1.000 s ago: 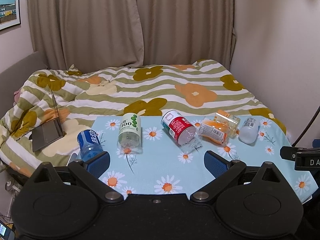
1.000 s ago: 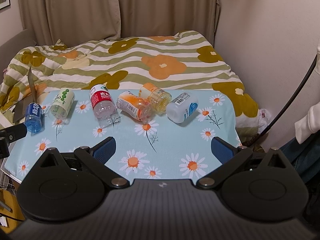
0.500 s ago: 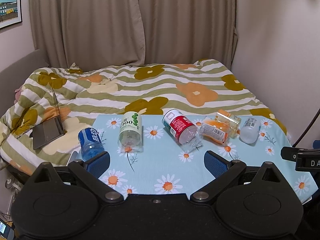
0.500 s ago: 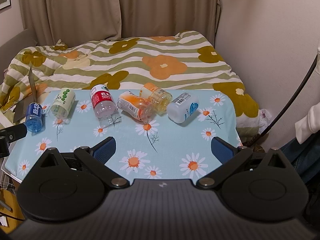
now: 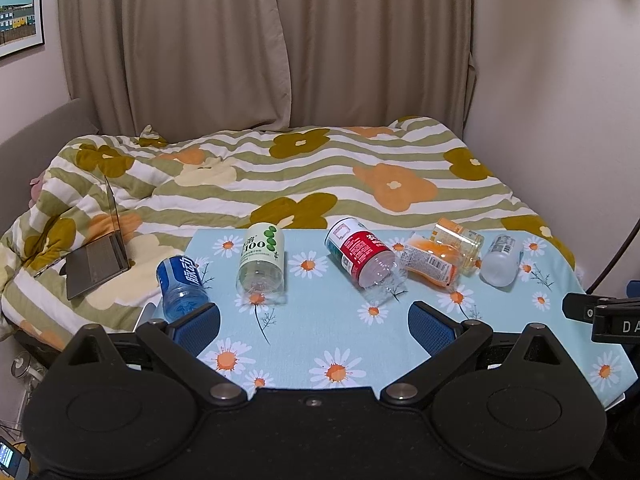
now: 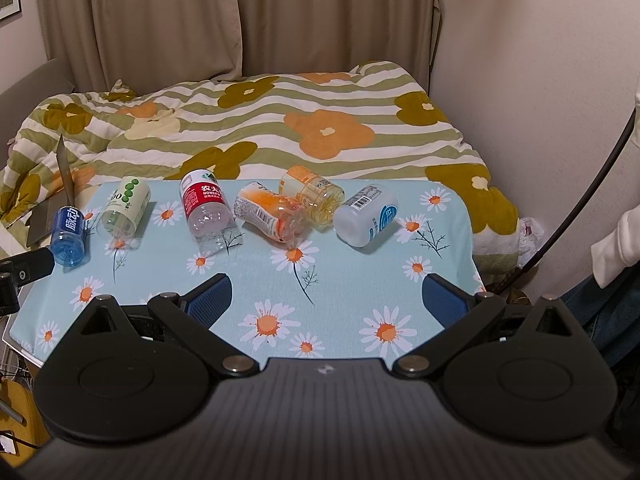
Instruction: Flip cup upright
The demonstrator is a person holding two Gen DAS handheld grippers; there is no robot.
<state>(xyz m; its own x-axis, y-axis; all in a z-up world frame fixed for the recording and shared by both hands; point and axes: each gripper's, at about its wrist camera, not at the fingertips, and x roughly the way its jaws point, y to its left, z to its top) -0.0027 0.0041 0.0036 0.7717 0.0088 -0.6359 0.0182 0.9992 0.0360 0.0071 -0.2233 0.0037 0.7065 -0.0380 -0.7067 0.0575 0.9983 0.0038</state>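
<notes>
Plastic cups (image 6: 208, 208) lie on their sides, long axes running front-to-back; both grippers (image 5: 314, 322) (image 6: 327, 300) spread apart, empty.

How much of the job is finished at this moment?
Nothing looks done: all six cut plastic bottle cups lie on their sides on the daisy-print blue tablecloth, from the blue-labelled cup to the white frosted cup. Nothing is in hand: the left claw and right claw are open and empty. Every flip remains.

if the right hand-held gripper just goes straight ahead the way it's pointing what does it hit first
Probably the orange-label bottle, lying sideways near the centre line of the open right hand-held gripper; depth is hard to judge.
</notes>
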